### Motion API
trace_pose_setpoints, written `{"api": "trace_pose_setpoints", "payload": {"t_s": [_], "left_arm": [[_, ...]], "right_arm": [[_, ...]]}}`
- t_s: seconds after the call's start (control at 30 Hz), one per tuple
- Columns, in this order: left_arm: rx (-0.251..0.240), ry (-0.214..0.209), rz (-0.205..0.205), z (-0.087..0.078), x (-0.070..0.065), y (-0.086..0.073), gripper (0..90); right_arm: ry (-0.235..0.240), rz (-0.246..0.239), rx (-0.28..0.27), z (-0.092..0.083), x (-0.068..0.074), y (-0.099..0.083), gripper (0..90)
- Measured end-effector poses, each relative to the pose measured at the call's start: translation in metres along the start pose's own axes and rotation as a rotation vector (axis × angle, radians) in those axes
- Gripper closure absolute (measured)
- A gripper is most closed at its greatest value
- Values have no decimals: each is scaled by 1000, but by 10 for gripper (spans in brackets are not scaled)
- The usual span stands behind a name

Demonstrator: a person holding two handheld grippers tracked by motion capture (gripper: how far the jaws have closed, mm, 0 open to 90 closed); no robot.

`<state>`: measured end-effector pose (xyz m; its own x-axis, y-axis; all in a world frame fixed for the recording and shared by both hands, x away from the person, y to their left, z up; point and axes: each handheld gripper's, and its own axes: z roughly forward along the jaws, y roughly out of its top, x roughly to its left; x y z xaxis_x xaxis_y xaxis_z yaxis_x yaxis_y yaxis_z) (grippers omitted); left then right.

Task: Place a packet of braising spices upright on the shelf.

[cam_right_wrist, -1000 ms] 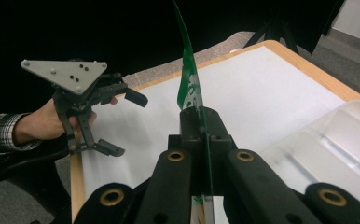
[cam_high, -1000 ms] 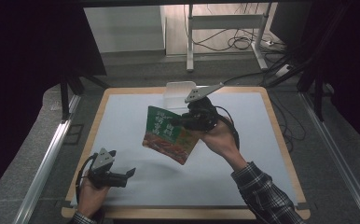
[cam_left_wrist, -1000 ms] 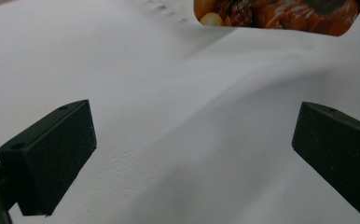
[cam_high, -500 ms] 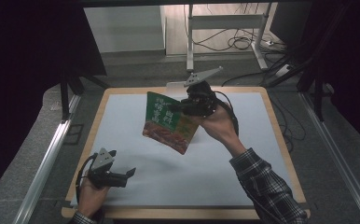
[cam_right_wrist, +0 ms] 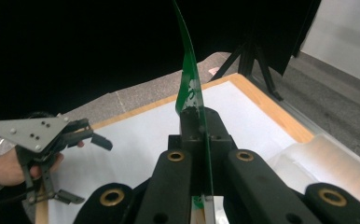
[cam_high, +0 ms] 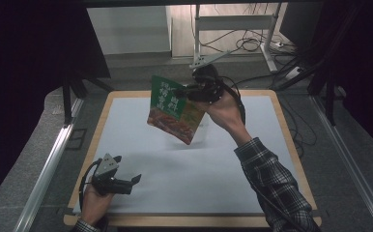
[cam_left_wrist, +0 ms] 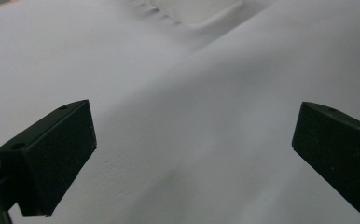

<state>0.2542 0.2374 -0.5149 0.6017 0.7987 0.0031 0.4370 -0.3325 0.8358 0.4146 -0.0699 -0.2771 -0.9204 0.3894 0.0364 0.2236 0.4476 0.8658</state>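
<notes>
A green food packet with a red dish printed on it hangs tilted above the far middle of the white sheet. My right gripper is shut on its upper right edge. In the right gripper view the packet stands edge-on between the closed jaws. My left gripper rests low at the front left of the sheet, held in a hand, open. In its own view the two black jaws stand wide apart over bare white sheet, with nothing between them.
The table has a wooden rim and a white cover. A clear plastic bag lies on the sheet below the raised packet. Dark curtains flank the table, and metal rails run along both sides. Cables lie on the floor behind.
The right gripper has carried the packet upward and toward the far edge of the table. The left gripper has stayed where it was.
</notes>
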Motion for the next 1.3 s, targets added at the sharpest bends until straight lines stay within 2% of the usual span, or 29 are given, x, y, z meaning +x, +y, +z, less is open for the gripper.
{"api": "trace_pose_setpoints", "payload": {"t_s": [0.33, 0.53, 0.87, 0.97, 1.3], "left_arm": [[-2, -4, -1, 0, 0, 0, 0], [-1, -4, -1, 0, 0, 0, 0], [0, -5, -1, 1, 0, 0, 0], [2, -5, -2, 0, 1, 0, 0], [7, -7, 0, 1, 0, 0, 0]], "right_arm": [[-44, 11, -15, 3, -24, 15, 893], [-77, 8, -12, 8, -39, 16, 893], [-101, 25, 5, 17, -63, 1, 893], [-111, 35, 18, 18, -67, -6, 893], [-99, 61, 66, 18, -77, -25, 892]]}}
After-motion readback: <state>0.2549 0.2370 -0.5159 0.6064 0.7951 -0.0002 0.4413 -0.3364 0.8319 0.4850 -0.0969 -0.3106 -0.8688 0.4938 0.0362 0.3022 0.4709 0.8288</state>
